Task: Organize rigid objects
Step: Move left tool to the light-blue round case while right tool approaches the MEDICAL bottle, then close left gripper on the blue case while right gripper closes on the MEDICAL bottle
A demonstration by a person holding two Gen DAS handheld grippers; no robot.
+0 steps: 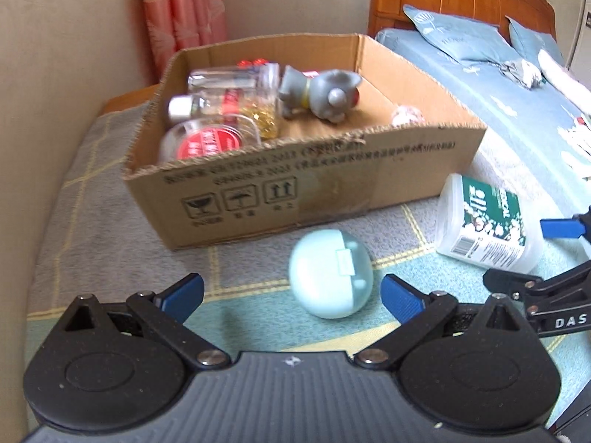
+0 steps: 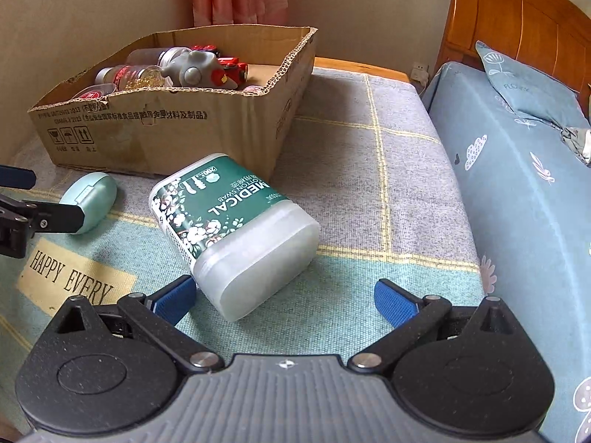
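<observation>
- Left gripper (image 1: 291,297): fingers spread wide, holding nothing; the mint case (image 1: 330,273) lies between and just ahead of the tips.
- Right gripper (image 2: 284,299): fingers released; the cotton swab tub (image 2: 236,234) lies on its side between them.
- Only the right view shows the blanket's (image 2: 369,184) "HAPPY EVERY" lettering.
- Cardboard box (image 2: 177,125) with jars and toys sits beyond both; the bed (image 2: 517,192) borders to the right.

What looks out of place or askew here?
Two items remain outside the cardboard box: the cotton swab container lies tipped on its side on the blanket, and the mint case sits loose beside it.
</observation>
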